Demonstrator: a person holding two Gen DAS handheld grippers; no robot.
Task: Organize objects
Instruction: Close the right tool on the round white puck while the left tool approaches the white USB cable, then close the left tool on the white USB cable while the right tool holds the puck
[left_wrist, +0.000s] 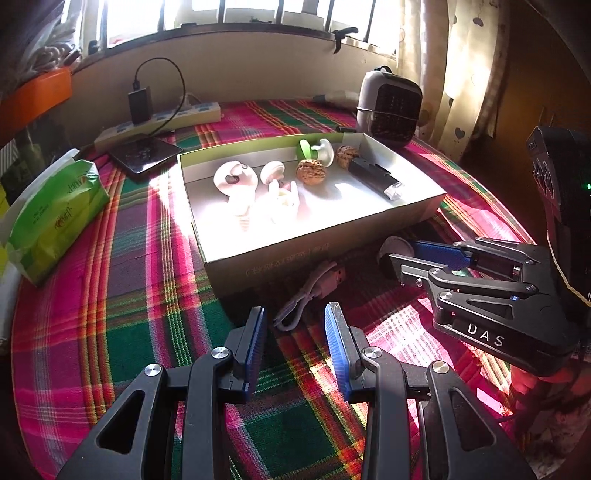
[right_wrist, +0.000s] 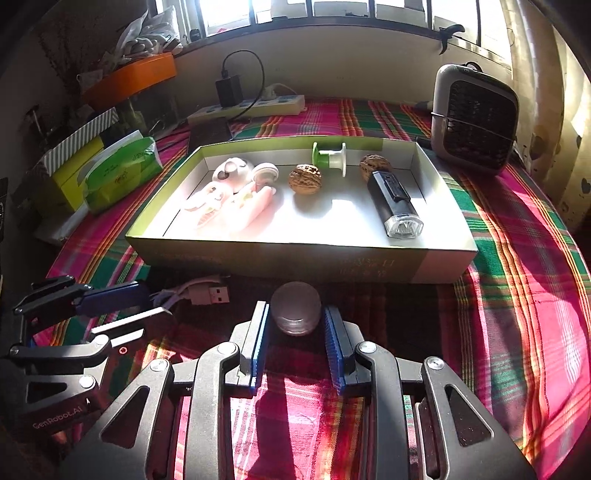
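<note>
Right gripper (right_wrist: 295, 317) clenched on a small grey round jar (right_wrist: 296, 313) before the box (right_wrist: 295, 260); left gripper (left_wrist: 295, 314) released over a cable (left_wrist: 306, 295).

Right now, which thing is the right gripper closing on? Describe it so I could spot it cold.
Find the shallow cardboard box on the plaid cloth. Just in front of its near wall, between the right gripper pads, sits a small grey round jar. Unlike the pink USB cable to its left, it is squat, domed and smooth.
</note>
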